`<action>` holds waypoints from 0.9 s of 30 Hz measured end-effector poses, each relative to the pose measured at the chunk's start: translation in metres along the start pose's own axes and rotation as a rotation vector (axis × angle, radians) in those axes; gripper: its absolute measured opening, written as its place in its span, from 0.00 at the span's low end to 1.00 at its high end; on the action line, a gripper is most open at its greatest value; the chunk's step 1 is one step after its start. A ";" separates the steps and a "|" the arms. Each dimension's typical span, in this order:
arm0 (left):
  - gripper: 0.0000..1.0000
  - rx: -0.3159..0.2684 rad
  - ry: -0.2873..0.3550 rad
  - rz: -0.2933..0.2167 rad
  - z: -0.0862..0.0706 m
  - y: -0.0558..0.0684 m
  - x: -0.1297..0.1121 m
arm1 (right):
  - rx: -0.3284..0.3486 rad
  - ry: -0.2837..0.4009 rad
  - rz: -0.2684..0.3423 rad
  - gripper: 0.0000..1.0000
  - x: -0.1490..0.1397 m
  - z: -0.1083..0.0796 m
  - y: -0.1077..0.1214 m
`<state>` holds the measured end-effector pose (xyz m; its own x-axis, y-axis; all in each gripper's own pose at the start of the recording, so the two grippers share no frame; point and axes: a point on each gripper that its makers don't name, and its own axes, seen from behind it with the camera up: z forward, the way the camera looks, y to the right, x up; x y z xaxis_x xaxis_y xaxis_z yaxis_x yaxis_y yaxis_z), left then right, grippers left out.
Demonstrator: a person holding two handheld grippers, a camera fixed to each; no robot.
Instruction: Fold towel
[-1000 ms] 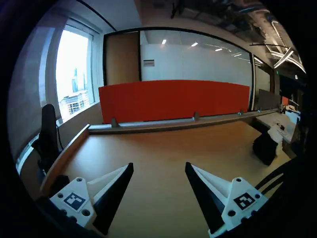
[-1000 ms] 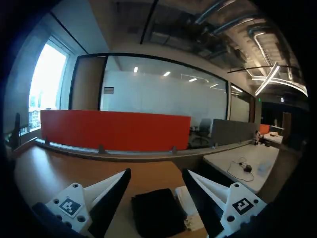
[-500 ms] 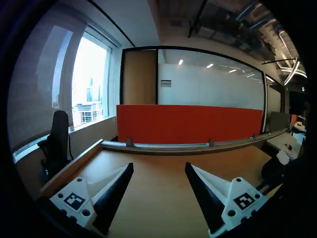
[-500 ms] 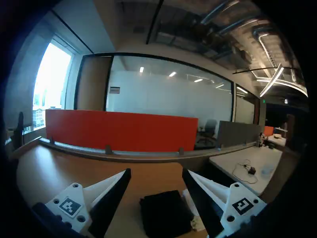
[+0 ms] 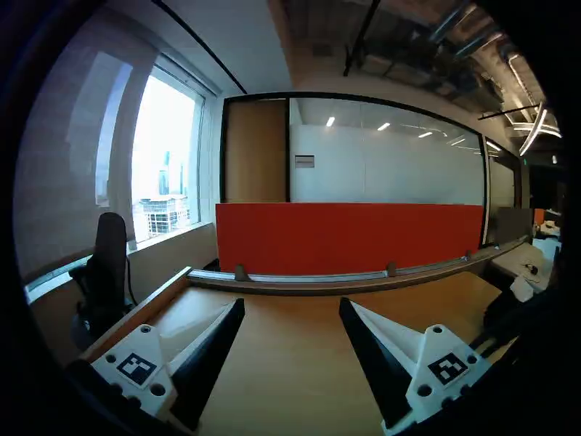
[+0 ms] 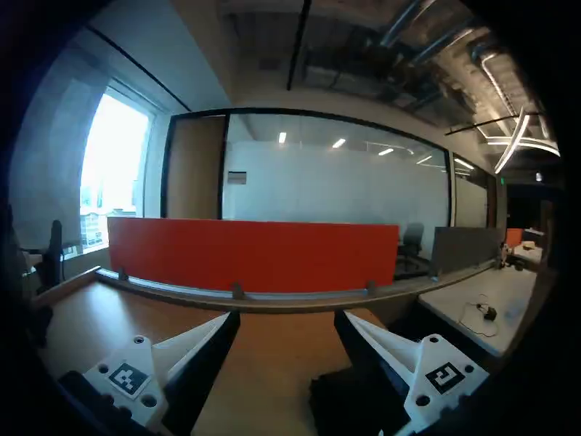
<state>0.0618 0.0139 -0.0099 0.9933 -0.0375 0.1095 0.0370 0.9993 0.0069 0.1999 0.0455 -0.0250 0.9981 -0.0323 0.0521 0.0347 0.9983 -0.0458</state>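
The towel (image 6: 341,398), a dark folded bundle, lay on the wooden table (image 6: 276,363) below the right claw (image 6: 286,314) and a little to its right. It was partly hidden behind that claw's right finger. The right claw was released, its two white fingers spread wide and holding nothing.

The left claw (image 5: 291,301) was released too, its fingers parted over bare tabletop with nothing between them. Far to its right, at the table's edge, sat a dark shape (image 5: 500,309) that was too small to tell apart.

Ahead of both claws an orange divider panel (image 5: 348,236) stood along the far edge of the table, with a glass wall (image 5: 385,163) behind it. To the left of the left claw a black chair (image 5: 109,269) stood beside a bright window (image 5: 163,174). To the right of the right claw, well apart, was a white desk (image 6: 472,301) with a cable (image 6: 485,314) on it.
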 end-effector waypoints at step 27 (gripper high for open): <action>0.97 -0.055 0.084 0.008 0.012 0.006 0.009 | 0.132 -0.006 0.007 1.00 0.023 0.012 -0.093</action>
<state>0.0701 0.0193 0.0027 0.9992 -0.0317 0.0258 0.0329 0.9983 -0.0481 0.2194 -0.0472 -0.0079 0.9980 -0.0255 0.0580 0.0205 0.9961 0.0855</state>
